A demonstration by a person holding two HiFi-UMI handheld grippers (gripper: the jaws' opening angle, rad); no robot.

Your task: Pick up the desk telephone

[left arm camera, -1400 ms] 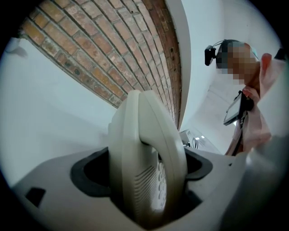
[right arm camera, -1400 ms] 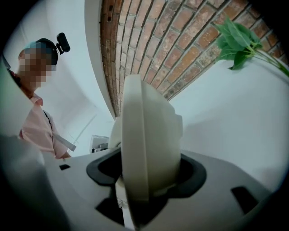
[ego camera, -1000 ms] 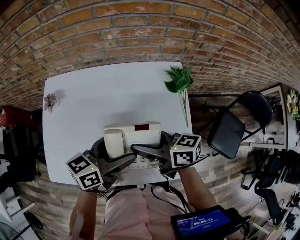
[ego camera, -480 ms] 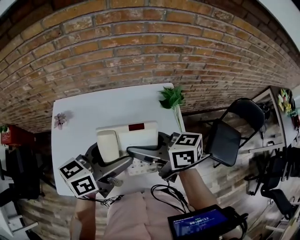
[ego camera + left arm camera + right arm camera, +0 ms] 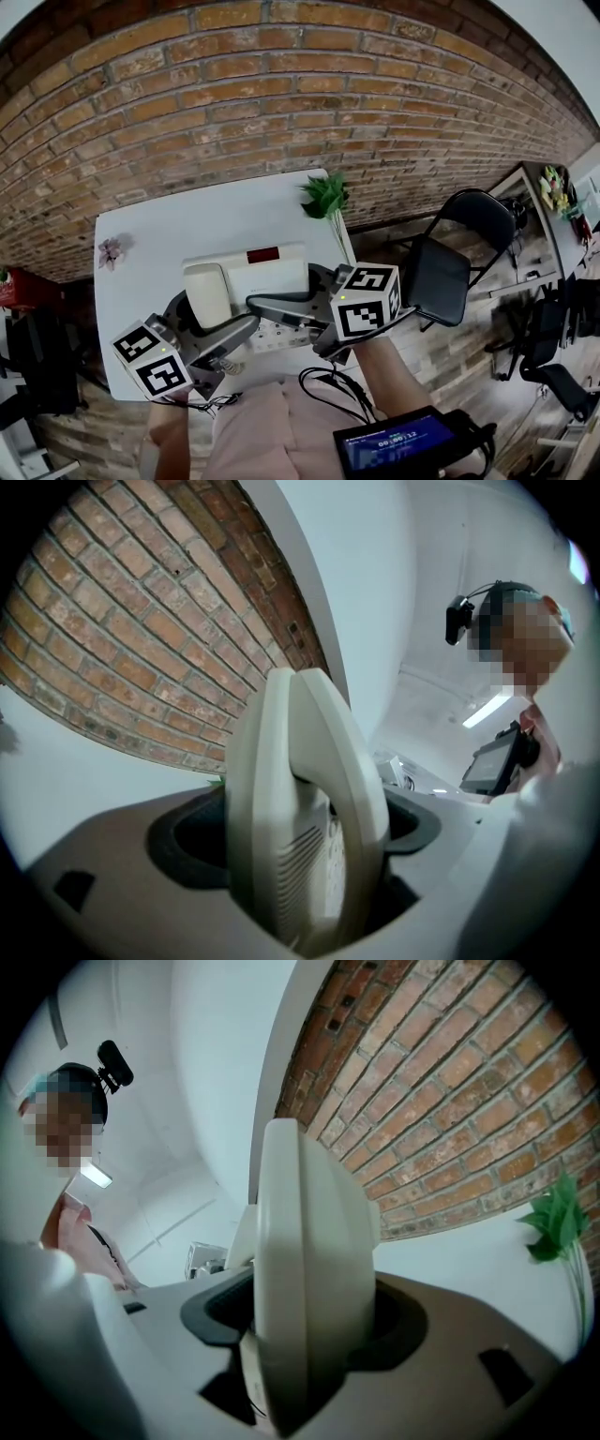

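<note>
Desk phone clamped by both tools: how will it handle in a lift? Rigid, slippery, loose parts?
Probably rigid: the desk telephone shows no flex between the left tool and right tool. Its smooth plastic may slip, so keep it level. The handset lies on top at the left end; unless pinned, tilting could dislodge it.

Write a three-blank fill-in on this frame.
1. The left tongs and right tongs are both ____ on the desk telephone.
2. The wall behind the table is ____.
3. The folding chair beside the table is ____.
Missing: shut; brick; black.
</note>
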